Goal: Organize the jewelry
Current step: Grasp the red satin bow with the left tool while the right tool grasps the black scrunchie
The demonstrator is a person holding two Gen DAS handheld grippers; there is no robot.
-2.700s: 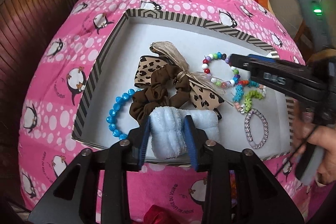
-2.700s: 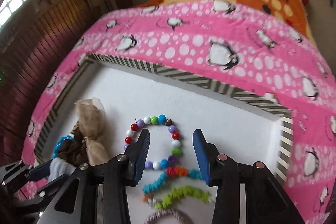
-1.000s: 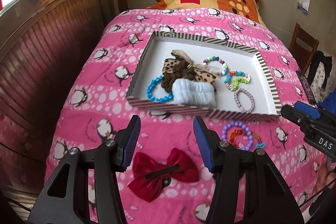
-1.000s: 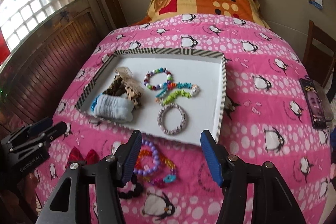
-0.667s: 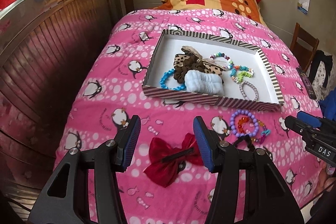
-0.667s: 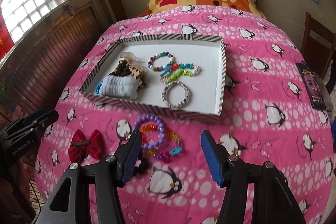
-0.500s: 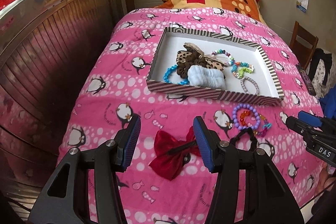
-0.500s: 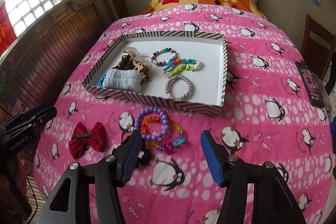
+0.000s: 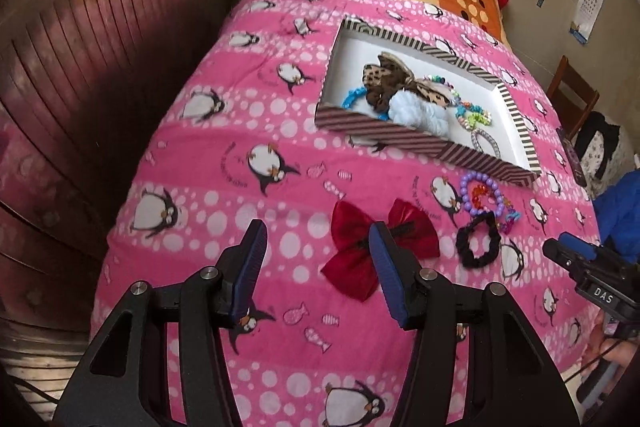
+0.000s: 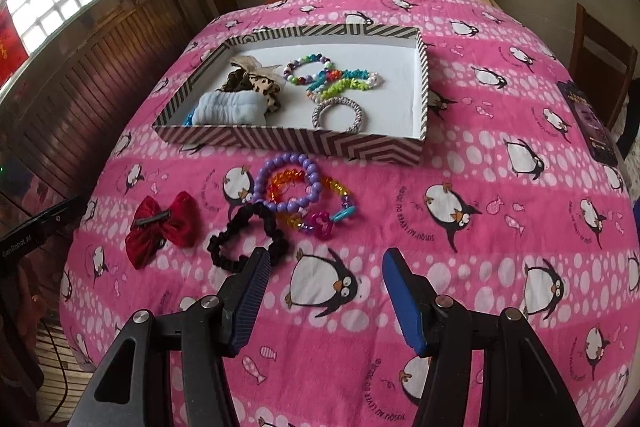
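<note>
We see the left gripper (image 9: 316, 269) above the pink penguin blanket (image 9: 240, 131), its jaws opening with nothing between them. The red velvet bow clip (image 9: 380, 247) lies on the blanket just beyond its right finger. The right gripper (image 10: 324, 291) hangs released and empty over the blanket. Just ahead of its left finger lies the black scrunchie (image 10: 248, 239), touching the purple bead bracelet (image 10: 288, 183) and a multicoloured bracelet (image 10: 320, 203). The striped tray (image 10: 300, 143) behind them holds a light blue scrunchie (image 10: 232, 109), a leopard-print bow (image 10: 260, 85), bead bracelets (image 10: 308, 71) and a silver hair tie (image 10: 338, 115).
</note>
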